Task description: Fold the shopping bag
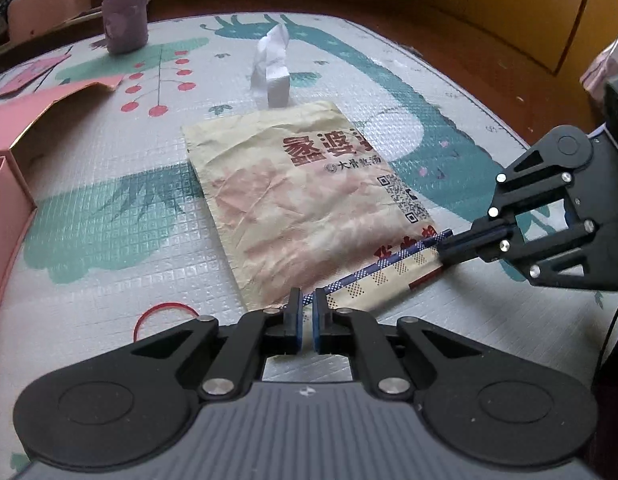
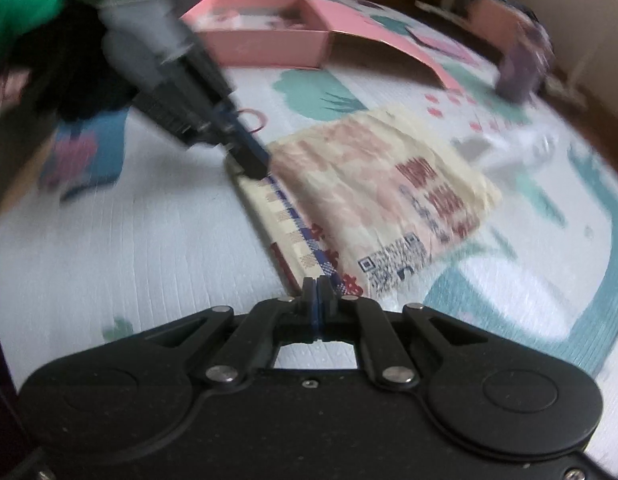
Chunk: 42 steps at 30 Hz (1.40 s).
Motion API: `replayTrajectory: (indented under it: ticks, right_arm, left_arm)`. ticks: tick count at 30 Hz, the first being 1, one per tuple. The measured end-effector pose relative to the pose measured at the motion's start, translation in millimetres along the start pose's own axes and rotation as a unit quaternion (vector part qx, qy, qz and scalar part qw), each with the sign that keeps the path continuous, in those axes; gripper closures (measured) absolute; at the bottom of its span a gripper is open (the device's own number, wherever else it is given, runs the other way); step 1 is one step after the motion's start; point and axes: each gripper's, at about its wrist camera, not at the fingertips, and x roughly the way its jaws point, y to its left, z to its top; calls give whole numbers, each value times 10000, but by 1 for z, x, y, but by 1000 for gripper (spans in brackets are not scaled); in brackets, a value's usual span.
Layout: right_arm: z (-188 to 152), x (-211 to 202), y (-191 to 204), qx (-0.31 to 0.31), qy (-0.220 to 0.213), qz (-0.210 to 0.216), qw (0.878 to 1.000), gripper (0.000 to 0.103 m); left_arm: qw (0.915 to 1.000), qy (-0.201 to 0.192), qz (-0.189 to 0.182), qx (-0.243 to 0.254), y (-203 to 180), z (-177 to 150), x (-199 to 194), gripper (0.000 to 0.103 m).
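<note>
I hold the shopping bag [image 1: 293, 200] near edge pinched in the left gripper [image 1: 307, 312] and right gripper [image 2: 317, 300]; folding is only begun.

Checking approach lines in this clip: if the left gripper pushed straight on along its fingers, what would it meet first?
The left gripper is shut on the near edge of the crumpled yellow printed shopping bag, so it would plough into that bag lying on the patterned play mat. The white tissue pack stands beyond; depth is unclear.
</note>
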Motion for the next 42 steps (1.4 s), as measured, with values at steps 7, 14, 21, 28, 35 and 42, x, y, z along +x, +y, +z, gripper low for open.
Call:
replayTrajectory:
  ticks: [7,14,21,28,35,42]
  right_arm:
    - [11,5,15,-408,95,-273,9987,100]
    - [18,15,9,-68,-63,-207,9997,100]
    - [20,18,6,-53,-46,-89,9999,100]
    - [20,23,-10,188,-157,257,9994,100]
    - [20,23,-14,398,-98,478,9980,100]
    - [21,25,-14,200,-131,514,9984,100]
  left_arm:
    - [9994,124,115,309,-10,-2,-14,99]
    - [9995,90,61,312,-8,-36,-64,99]
    - [9693,-188,-34,2450,-25,-50,-84,97]
    - [9088,-271,89,4162,-43,-69,-95,96]
    - [8747,-214,112,4841,-50,-79,-100,93]
    - [8685,-227,-51,4951,-45,-78,-106,42]
